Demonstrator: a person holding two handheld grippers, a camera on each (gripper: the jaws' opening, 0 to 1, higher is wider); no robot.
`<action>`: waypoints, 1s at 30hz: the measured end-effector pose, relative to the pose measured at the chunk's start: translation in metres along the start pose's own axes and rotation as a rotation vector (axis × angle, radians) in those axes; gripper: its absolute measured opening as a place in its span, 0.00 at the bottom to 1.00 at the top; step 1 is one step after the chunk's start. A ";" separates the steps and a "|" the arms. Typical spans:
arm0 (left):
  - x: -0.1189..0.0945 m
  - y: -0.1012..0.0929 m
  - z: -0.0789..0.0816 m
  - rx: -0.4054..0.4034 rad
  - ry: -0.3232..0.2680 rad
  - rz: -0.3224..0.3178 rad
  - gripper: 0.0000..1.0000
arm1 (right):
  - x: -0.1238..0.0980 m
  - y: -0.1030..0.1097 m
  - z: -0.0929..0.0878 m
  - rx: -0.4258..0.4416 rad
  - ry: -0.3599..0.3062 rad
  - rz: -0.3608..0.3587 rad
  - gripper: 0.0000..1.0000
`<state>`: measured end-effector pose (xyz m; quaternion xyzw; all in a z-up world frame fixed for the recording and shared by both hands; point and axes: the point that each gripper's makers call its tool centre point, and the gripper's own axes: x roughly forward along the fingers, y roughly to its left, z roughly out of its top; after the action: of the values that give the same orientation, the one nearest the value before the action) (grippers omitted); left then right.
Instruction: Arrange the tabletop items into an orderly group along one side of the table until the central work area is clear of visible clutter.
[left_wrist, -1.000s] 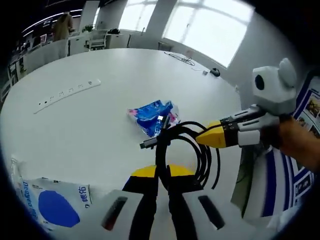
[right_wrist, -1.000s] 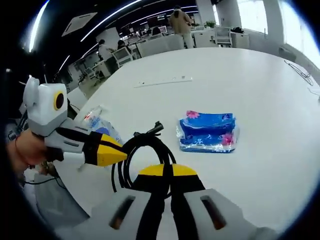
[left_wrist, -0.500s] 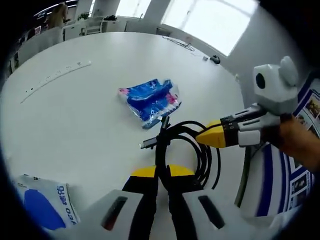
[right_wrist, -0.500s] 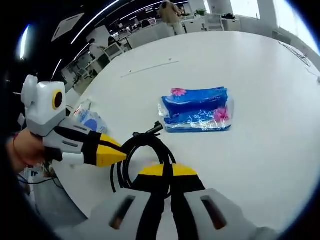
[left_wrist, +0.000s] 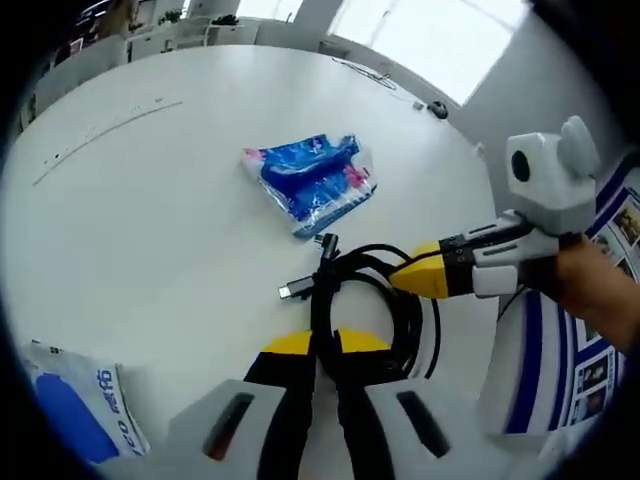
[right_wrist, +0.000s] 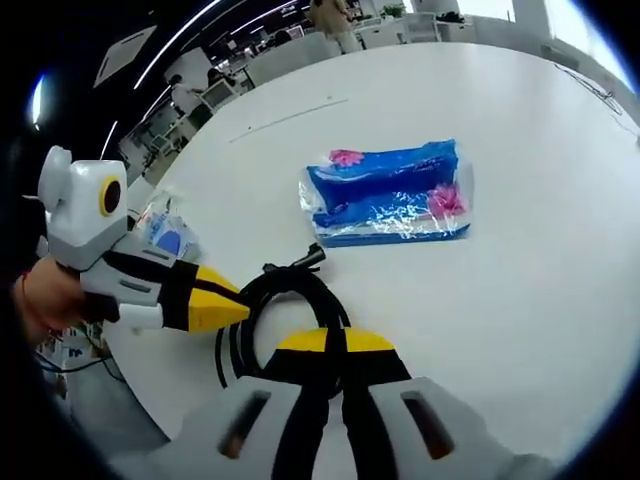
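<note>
A coiled black cable (left_wrist: 375, 300) hangs just above the white table (left_wrist: 150, 230), held from two sides. My left gripper (left_wrist: 315, 345) is shut on the coil's near edge. My right gripper (left_wrist: 415, 278) comes in from the right, its yellow tip closed on the coil's far side. In the right gripper view the cable (right_wrist: 275, 300) runs into my shut right gripper (right_wrist: 328, 342), and the left gripper (right_wrist: 225, 308) pinches it from the left. A blue plastic tissue pack (left_wrist: 312, 180) (right_wrist: 388, 195) lies on the table just beyond the cable's plug end.
A white bag with a blue print (left_wrist: 70, 415) (right_wrist: 170, 235) lies near the table's edge. A long white power strip (left_wrist: 100, 130) (right_wrist: 290, 115) lies farther back. A hand (left_wrist: 590, 300) holds the right gripper. Office desks and people stand beyond the table.
Both grippers have carried the cable toward the blue tissue pack, which now sits closer and larger. The bag has slid toward the edge of both views. Both grips are unchanged.
</note>
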<state>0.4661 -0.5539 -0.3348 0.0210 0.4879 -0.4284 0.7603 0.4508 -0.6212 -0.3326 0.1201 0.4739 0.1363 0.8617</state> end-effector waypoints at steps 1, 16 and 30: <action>0.000 0.001 0.000 -0.003 0.001 0.001 0.04 | 0.000 0.000 0.000 -0.001 -0.001 0.002 0.00; 0.001 0.001 0.002 0.006 -0.019 -0.018 0.05 | 0.002 -0.002 0.001 -0.011 -0.012 -0.012 0.01; -0.001 0.001 0.000 0.013 -0.011 -0.024 0.09 | 0.002 -0.001 0.003 -0.032 -0.014 -0.019 0.05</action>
<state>0.4665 -0.5524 -0.3345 0.0176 0.4812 -0.4406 0.7577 0.4544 -0.6215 -0.3331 0.1028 0.4666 0.1346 0.8681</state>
